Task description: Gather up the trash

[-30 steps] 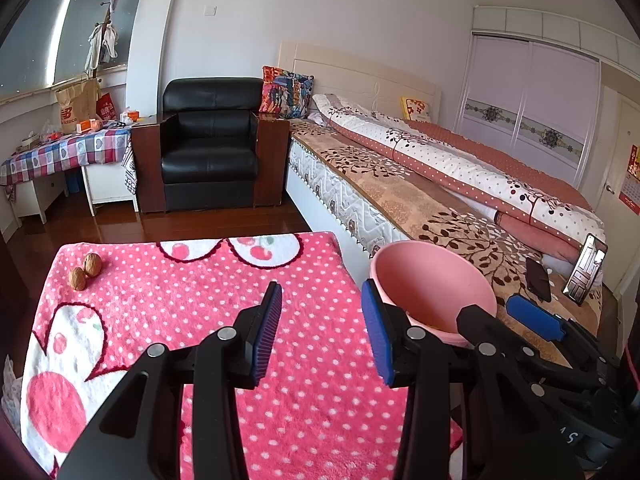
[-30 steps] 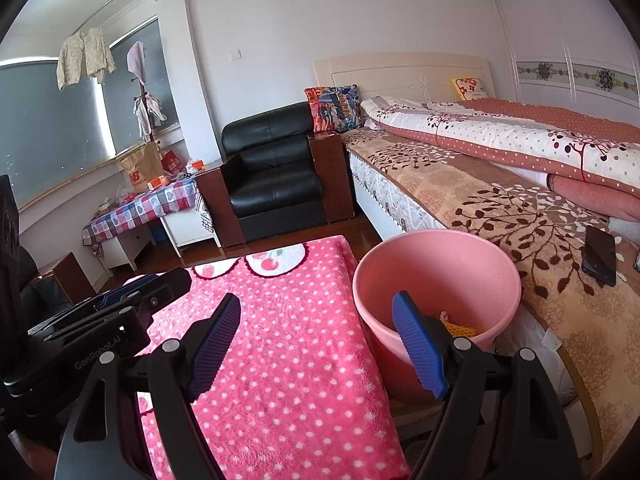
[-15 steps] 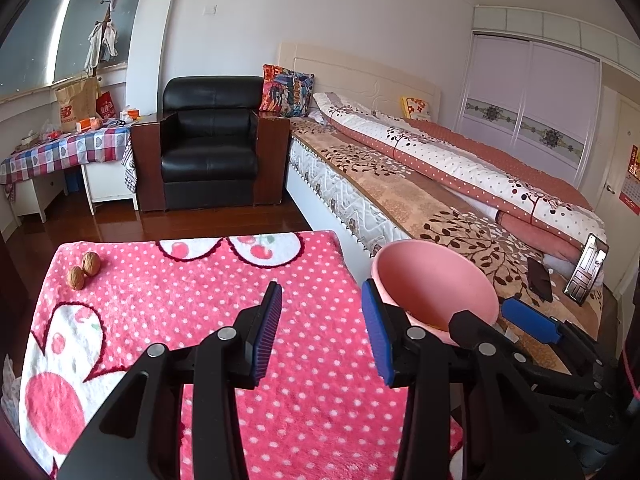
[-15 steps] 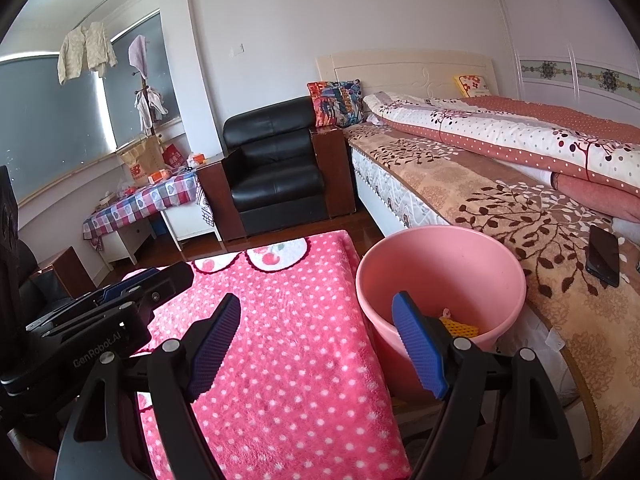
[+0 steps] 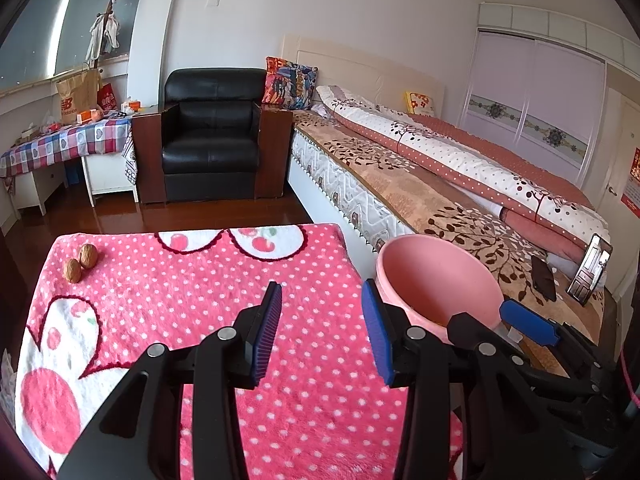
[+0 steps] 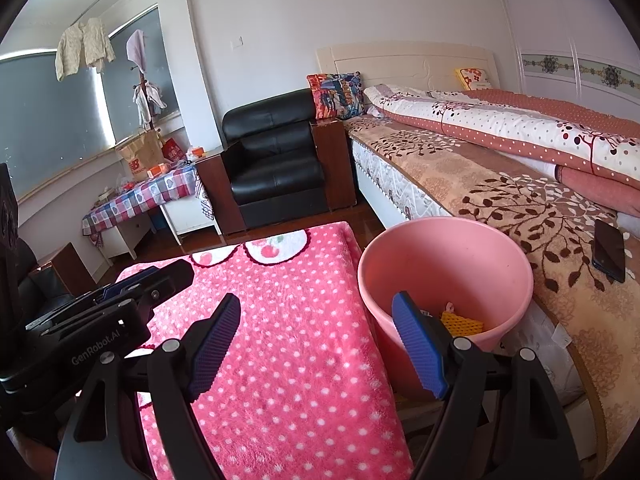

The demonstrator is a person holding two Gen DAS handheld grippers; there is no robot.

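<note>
A pink bucket [image 6: 472, 256] stands between the pink dotted blanket [image 6: 288, 320] and the bed; it holds a yellow mesh piece [image 6: 460, 322] and small scraps. It also shows in the left wrist view [image 5: 436, 280]. Two walnuts [image 5: 82, 262] lie on the blanket's [image 5: 192, 292] far left corner. My left gripper [image 5: 322, 330] is open and empty above the blanket's middle. My right gripper [image 6: 316, 346] is open and empty, over the blanket's right edge beside the bucket.
A bed [image 5: 440, 184] runs along the right, with a dark phone [image 6: 608, 250] on its cover. A black armchair [image 5: 210, 144] stands beyond the blanket, and a checked-cloth table [image 5: 64, 144] with bags at far left. Wooden floor lies between.
The right gripper has drifted slightly forward and up by the bucket. The left gripper has barely moved. Both stay open and empty.
</note>
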